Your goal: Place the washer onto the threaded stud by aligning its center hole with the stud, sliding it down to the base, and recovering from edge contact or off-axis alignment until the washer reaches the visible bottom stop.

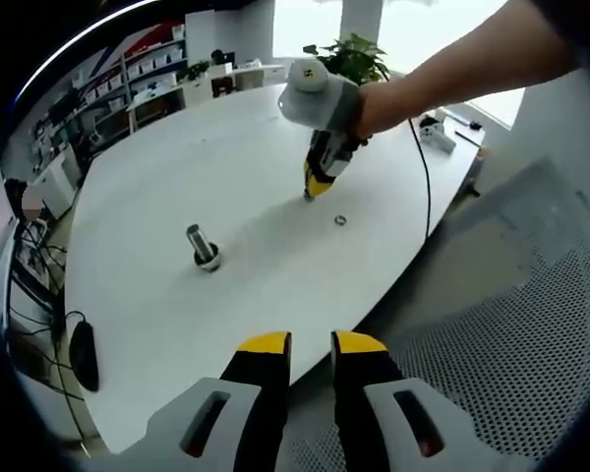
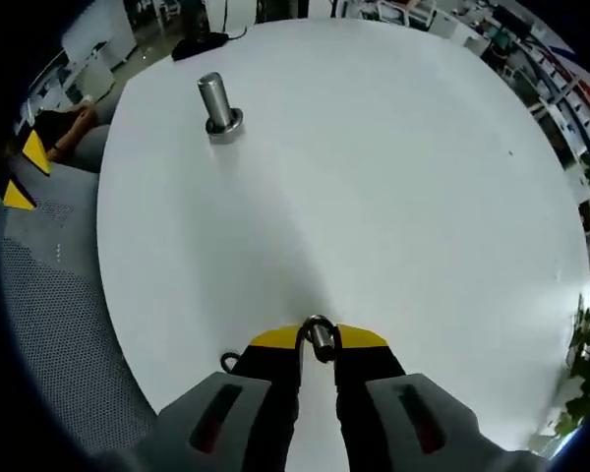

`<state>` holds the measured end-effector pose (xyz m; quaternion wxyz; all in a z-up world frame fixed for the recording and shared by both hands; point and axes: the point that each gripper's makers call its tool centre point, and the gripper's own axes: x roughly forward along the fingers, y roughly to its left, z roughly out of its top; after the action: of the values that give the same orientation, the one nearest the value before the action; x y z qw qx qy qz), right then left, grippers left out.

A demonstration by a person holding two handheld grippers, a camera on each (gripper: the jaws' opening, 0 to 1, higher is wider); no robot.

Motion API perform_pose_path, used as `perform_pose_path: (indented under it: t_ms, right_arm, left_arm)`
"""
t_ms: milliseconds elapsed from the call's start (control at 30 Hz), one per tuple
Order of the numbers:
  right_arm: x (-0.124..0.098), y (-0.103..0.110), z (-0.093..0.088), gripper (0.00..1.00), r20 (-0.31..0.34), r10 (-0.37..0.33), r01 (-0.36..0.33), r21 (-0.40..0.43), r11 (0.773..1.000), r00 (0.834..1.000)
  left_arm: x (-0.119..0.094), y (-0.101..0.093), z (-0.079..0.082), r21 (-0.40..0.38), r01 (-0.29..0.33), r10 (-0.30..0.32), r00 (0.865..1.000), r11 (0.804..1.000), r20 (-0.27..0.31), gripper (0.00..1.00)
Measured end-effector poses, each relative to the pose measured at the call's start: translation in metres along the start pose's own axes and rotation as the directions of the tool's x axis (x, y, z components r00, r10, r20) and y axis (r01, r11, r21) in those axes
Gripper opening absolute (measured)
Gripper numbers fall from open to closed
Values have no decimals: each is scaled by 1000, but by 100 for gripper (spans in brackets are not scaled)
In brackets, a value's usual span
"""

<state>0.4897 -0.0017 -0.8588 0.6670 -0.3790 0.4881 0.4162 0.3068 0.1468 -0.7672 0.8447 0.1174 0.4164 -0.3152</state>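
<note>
Near the worktop (image 2: 393,197) edge, the right gripper (image 2: 318,339) pinches a washer (image 2: 318,332) upright between its tips; the threaded stud (image 2: 216,103) stands well apart toward the far edge. Carry it over, level it, and centre the hole before lowering. The left gripper (image 1: 310,346) hovers off the worktop's edge, slightly spread, holding nothing.

The threaded stud (image 1: 199,242) (image 2: 214,99) was a short grey metal post standing upright on the white bench (image 1: 226,167) (image 2: 393,177), with a round collar at its base. One washer (image 2: 318,335), a small metal ring, sat edge-on between the yellow tips of the right hand-held gripper (image 2: 318,339) (image 1: 315,187), well apart from the stud. Another small ring (image 1: 341,219) lay flat on the bench near that gripper.
</note>
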Motion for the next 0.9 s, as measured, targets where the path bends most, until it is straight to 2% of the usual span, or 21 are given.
perform_pose_path:
  t_ms: [300, 400, 567, 733, 900]
  right_arm:
    - [-2, 1, 1, 15, 0, 7, -7, 12, 1000, 1000]
    - [-1, 0, 2, 16, 4, 13, -14, 66, 998, 1000]
    - [-10, -1, 7, 18, 28, -2, 0, 58, 998, 1000]
    - [-19, -8, 6, 20, 69, -22, 16, 92, 996, 997]
    - [-27, -7, -1, 21, 91, -32, 22, 112, 994, 995]
  left_arm:
    - [-1, 2, 0, -8, -12, 12, 1000, 1000, 7, 14]
    - [-2, 3, 2, -12, -17, 18, 1000, 1000, 16, 14]
    - [-3, 5, 3, -13, -25, 25, 1000, 1000, 19, 14]
    - [-2, 4, 2, -11, -26, 26, 1000, 1000, 13, 14]
    - [-2, 3, 0, -6, -29, 29, 1000, 1000, -2, 13]
